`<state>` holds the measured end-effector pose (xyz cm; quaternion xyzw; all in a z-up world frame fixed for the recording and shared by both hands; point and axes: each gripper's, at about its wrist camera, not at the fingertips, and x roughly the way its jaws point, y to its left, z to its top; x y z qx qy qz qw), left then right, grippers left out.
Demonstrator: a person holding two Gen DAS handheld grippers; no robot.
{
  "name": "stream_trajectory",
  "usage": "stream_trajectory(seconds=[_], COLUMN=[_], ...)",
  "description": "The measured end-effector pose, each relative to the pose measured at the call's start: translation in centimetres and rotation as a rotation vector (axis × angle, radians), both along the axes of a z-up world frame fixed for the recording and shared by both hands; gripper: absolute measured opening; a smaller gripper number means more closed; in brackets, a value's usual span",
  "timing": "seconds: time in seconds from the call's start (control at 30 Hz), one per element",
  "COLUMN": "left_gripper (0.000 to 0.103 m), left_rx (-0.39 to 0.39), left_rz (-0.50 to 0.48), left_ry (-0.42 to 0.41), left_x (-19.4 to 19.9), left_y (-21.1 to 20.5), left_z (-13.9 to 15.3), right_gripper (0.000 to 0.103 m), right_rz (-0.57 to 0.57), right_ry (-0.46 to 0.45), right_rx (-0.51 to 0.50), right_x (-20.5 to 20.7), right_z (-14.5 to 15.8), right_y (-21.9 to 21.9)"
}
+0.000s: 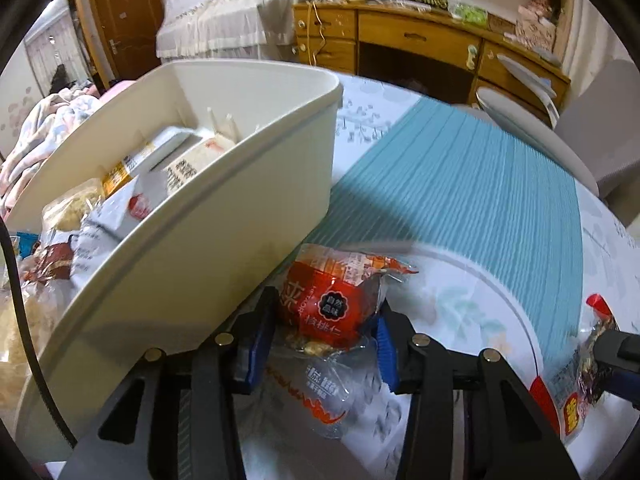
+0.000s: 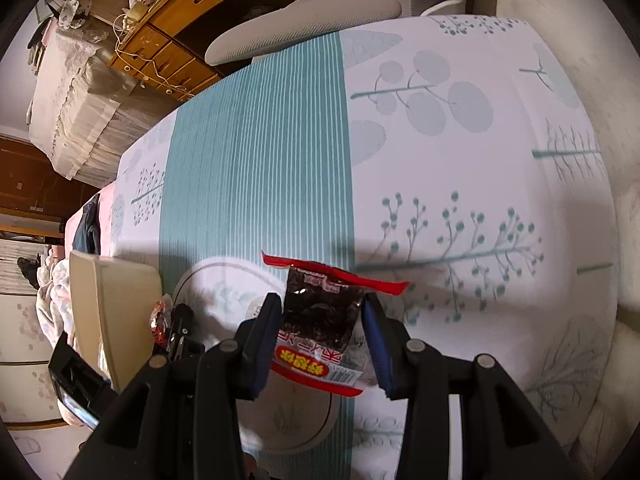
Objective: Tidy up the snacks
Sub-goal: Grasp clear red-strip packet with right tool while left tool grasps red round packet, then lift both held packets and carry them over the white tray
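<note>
Left hand-held gripper [image 1: 326, 334] clamped on a red walnut snack packet [image 1: 328, 300], blue pads pressing both sides, right beside the cream storage bin [image 1: 224, 240] on the tabletop [image 1: 460, 288], with a clear wrapper [image 1: 320, 396] lying just under the packet. Right hand-held gripper [image 2: 320, 330] squeezed shut on a dark snack packet with red sealed ends [image 2: 320, 316], held above the leaf-print tablecloth [image 2: 460, 160], off to the right of that bin [image 2: 116, 312]. More packets [image 1: 132, 188] already piled inside the bin.
</note>
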<state>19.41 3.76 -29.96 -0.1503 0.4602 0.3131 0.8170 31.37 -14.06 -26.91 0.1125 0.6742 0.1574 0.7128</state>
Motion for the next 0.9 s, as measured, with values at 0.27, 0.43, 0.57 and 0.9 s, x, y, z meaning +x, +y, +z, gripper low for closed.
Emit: stream_trajectory(seconds=[0.27, 0.43, 0.57, 0.9], left_gripper=[0.043, 0.043, 0.043, 0.043], left_rx=[-0.055, -0.083, -0.117, -0.134], left_rz=[-0.118, -0.212, -0.289, -0.397], left_ry=[0.043, 0.033, 0.007, -0.062], left_x=[-3.8, -6.3, -8.7, -14.2], left_y=[-1.2, -2.2, -2.7, -0.4], left_z=[2.9, 6.1, 9.3, 15.2], right_gripper=[0.042, 0.042, 0.042, 0.042], right_rz=[0.012, 0.048, 0.069, 0.135], right_ry=[0.051, 0.056, 0.058, 0.037], right_rx=[-0.008, -0.019, -0.010, 0.039], right_x=[-3.5, -6.1, -8.2, -14.6], right_z=[1.0, 2.1, 3.0, 5.3], right_y=[-0.4, -0.1, 0.2, 2.7])
